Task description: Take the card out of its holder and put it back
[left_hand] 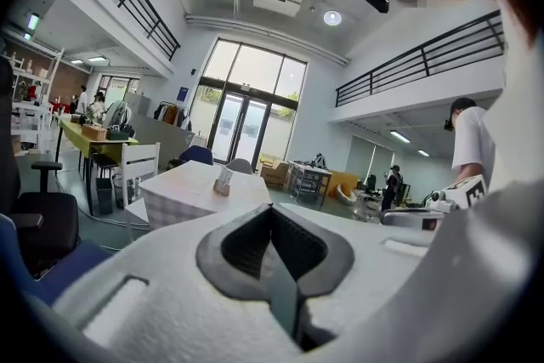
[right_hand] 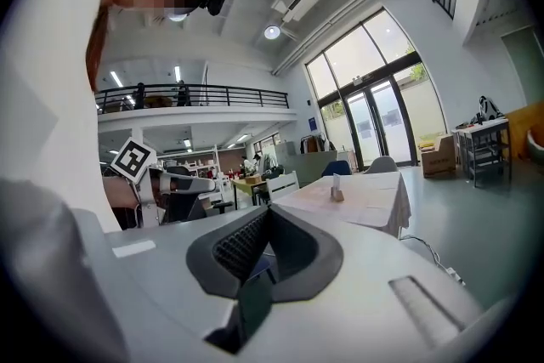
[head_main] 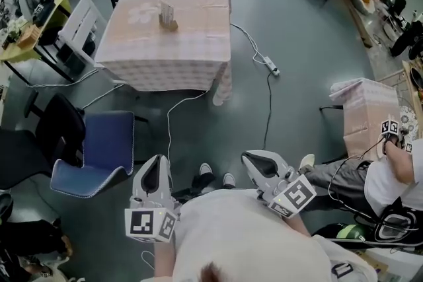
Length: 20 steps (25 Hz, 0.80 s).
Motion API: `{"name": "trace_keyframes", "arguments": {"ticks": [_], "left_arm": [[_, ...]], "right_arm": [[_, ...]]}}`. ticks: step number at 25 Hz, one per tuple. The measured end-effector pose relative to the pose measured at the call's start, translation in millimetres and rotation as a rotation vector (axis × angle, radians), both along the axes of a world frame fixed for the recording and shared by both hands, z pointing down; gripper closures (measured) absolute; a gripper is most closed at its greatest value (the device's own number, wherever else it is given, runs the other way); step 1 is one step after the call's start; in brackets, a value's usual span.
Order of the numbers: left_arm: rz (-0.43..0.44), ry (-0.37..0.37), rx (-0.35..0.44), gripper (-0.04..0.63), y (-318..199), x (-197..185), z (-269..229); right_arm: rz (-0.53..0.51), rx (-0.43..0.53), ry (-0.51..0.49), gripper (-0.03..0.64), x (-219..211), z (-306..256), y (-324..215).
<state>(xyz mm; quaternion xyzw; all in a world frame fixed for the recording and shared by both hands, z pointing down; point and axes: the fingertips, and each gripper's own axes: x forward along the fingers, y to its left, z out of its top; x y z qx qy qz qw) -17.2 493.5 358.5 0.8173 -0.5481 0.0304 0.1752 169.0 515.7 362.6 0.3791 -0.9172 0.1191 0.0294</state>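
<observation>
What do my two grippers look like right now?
Both the left gripper and right gripper have white moulded shells, with dark grey ribbed lining on the fingers. Each carries a cube of black-and-white square markers. The person wears a pale top.

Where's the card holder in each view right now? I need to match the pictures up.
Head view: card holder upper left of centre, on the table.
Left gripper view: card holder small, left of centre, above the jaws.
Right gripper view: card holder small, right of centre.
Shared landmark: the cloth-covered table beneath it.
</observation>
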Motion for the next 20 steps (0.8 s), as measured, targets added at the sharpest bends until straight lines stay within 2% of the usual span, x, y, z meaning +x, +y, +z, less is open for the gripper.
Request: {"name": "trace_keyframes", "arguments": {"ticks": [4,9,20], "left_arm": [[0.036,0.013,0.019,0.595,-20.5,-3.7,-5.3],[0.084,0.030,0.014,0.595,-21.2,-5.5,-1.5],[0.004,0.033,-0.019,0.595,-27.0,-46.2,11.7]], "right_arm": [[0.023,-0.012,0.011,0.617,-12.7,4.8,-15.9],[0.041,-0.035,-0.007,0.617,-29.5,9.6,-26.6],[0.017,-0.058,0.017,0.617,-52.3,15.2,-43.4]]}}
